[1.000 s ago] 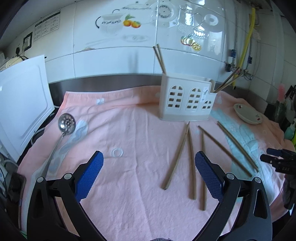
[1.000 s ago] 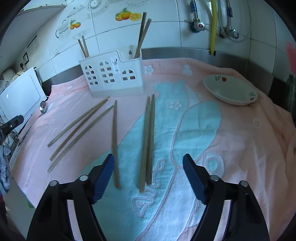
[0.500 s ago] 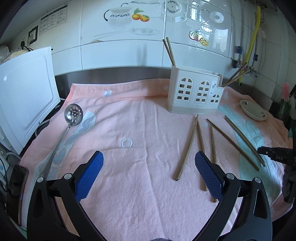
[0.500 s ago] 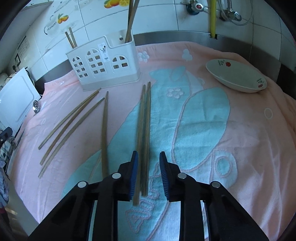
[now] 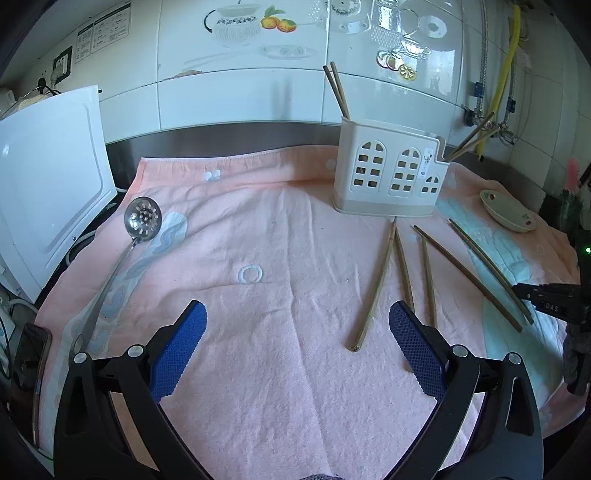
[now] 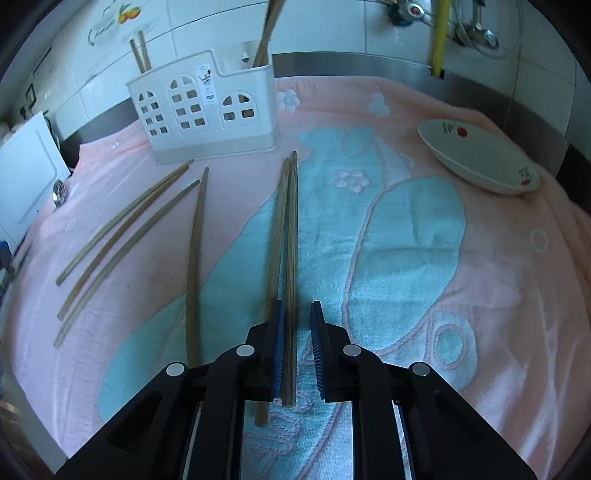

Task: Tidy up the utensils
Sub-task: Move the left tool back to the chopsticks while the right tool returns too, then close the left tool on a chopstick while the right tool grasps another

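Wooden chopstick pair (image 6: 286, 240): lies on the towel's blue patch, ends pointing at the holder, well in front of it.
Right tongs (image 6: 297, 350): down over the pair's near ends, jaws narrow and just closing. One stick (image 6: 293, 258) sits between the pads; the other (image 6: 279, 240) seems to run under the left pad. A slit of towel shows beside the right pad, so the grip does not look firm.
Left tongs (image 5: 297, 347): wide, nothing between them, hovering over bare towel.
Step in hand: pinching up loose chopsticks, probably for the holder.
Next move: finish the squeeze, check whether one stick or both come up, lift clear, then tip them upright over a compartment.
Holder (image 6: 207, 110): white, arched cut-outs, at the back of the towel, with chopsticks already standing at each end.
Other loose sticks (image 6: 194, 258): four, fanned out to the left of the pair.
Slotted spoon (image 5: 142, 221): flat near the towel's left edge, untouched.
Surface: pink towel (image 6: 498, 295) over the counter, soft and likely to snag thin sticks.
Room: tiled wall (image 5: 240, 92) with fruit decals, yellow hose (image 6: 439, 33), small bowl (image 6: 476, 158) at right, white board (image 5: 44, 192) leaning at left.
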Motion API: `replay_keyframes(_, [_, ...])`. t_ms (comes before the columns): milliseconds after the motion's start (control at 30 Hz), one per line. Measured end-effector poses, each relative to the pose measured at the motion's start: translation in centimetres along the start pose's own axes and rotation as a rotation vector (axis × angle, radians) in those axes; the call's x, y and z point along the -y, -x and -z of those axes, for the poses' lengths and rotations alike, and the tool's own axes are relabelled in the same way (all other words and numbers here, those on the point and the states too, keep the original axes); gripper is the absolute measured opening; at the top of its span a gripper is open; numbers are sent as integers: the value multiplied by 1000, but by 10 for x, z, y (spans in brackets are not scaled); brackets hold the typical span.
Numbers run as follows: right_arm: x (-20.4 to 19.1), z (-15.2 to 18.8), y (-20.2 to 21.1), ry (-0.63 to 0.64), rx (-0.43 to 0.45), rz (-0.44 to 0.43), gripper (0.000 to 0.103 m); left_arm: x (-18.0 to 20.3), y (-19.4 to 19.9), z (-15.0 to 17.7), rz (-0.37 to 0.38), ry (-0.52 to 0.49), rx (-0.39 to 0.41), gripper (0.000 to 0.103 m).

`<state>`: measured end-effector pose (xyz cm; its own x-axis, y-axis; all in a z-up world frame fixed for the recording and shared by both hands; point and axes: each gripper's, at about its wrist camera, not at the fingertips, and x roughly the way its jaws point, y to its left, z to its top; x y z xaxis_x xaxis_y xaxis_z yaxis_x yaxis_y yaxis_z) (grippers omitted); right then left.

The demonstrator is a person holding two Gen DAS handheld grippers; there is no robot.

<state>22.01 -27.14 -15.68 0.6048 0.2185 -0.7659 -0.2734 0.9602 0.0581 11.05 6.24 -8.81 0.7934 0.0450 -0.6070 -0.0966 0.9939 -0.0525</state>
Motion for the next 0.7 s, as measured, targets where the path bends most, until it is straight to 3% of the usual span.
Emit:
replay_keyframes(367, [-9, 6, 3, 67, 9, 54, 10, 14, -7, 2, 19, -38, -14, 96])
replay_keyframes(700, [-6, 10, 13, 44, 37, 39, 6, 32, -27, 5, 71, -123, -66, 63])
